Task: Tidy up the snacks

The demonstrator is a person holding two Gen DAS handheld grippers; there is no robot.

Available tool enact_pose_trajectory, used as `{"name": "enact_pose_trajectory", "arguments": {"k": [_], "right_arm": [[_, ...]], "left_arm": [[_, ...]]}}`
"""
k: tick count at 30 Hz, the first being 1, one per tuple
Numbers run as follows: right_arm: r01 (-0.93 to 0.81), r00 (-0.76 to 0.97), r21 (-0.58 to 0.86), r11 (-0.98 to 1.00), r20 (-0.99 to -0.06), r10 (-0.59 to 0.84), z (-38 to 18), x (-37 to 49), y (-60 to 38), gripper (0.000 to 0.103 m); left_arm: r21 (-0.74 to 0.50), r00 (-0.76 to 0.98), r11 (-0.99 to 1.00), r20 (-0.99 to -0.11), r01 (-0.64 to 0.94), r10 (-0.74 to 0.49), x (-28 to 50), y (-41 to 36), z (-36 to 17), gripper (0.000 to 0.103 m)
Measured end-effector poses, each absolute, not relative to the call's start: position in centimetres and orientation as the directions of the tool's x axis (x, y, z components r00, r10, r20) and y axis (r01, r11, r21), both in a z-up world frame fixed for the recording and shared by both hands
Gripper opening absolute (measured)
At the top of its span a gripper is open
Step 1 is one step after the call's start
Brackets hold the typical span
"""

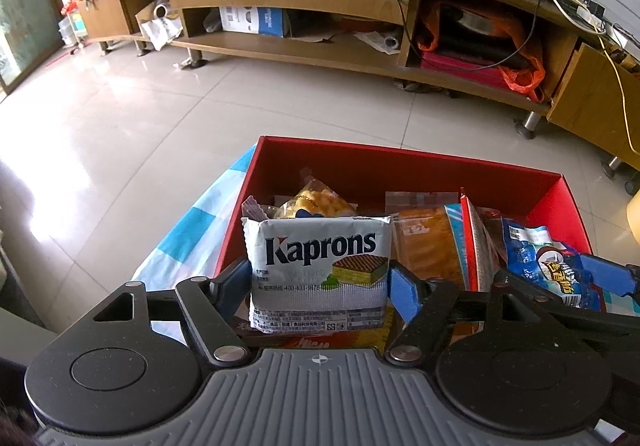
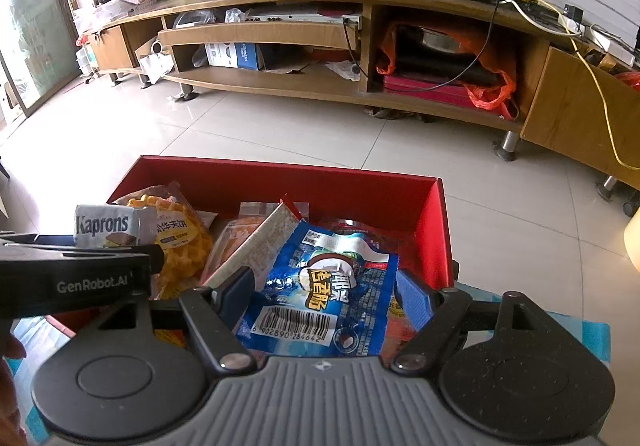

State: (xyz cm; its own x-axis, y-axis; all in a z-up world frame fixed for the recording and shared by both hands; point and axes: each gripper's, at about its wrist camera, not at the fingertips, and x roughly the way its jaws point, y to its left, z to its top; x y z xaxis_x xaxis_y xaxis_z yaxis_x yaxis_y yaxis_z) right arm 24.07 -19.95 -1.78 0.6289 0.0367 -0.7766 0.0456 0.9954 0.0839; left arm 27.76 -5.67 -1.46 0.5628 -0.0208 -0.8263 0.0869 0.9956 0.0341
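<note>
A red box (image 1: pixel 400 161) on a blue-and-white checked cloth (image 1: pixel 192 242) holds several snack packets. A white Kaprons wafer packet (image 1: pixel 320 266) stands upright at the box's near left side, between the fingers of my left gripper (image 1: pixel 320 286). The jaws are open and the pads stand just beside its edges. My right gripper (image 2: pixel 324 294) is shut on a blue coconut-snack packet (image 2: pixel 320 286), gripping its two sides over the box's right half. The same blue packet (image 1: pixel 544 266) shows in the left wrist view. A yellow waffle packet (image 2: pixel 180 242) lies behind the Kaprons packet (image 2: pixel 104 228).
An orange cake packet (image 1: pixel 428 242) and a red-edged packet (image 1: pixel 476 246) stand in the middle of the box. Beyond lie a tiled floor (image 1: pixel 200 105) and a long wooden TV stand (image 1: pixel 320 45) full of clutter and cables. A finger of the left gripper (image 2: pixel 156 258) crosses the right wrist view.
</note>
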Motion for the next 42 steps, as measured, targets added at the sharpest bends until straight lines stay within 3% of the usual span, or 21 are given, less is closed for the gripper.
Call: {"name": "enact_pose_trajectory", "arguments": {"k": [27,42], "right_arm": [[0.040,0.628,0.056,0.998,-0.778,0.018,-0.9,23.2,-20.4,0.082],[0.062,0.664,0.021,0.998,-0.747,-0.026,3.0,19.9,-21.0,0.084]], "left_arm": [[0.027,0.583,0.994,-0.812,0.105,-0.039,26.8,-5.9,-0.2,0.088],[0.042,0.617,0.994,-0.786,0.104,-0.032,23.6,-5.4,1.8,0.098]]}}
